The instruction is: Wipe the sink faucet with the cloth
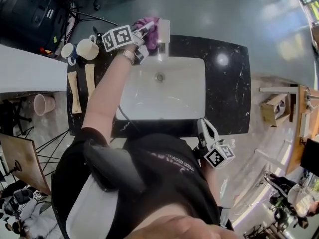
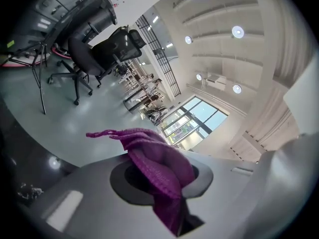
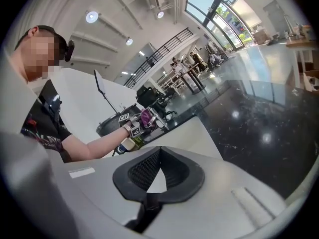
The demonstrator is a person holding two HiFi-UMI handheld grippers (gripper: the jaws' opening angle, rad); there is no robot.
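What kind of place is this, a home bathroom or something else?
Probably an open office or lab hall, not a home bathroom: the white sink in its black counter stands alone on a grey floor, with office chairs and tall windows around.

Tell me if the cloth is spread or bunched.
Bunched. The cloth is a crumpled wad of folds pinched in the left tool, with one corner trailing out.

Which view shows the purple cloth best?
The left gripper view: the cloth fills the centre, pinched by the left gripper. The head view shows it small at the faucet; the right gripper view, a distant speck.
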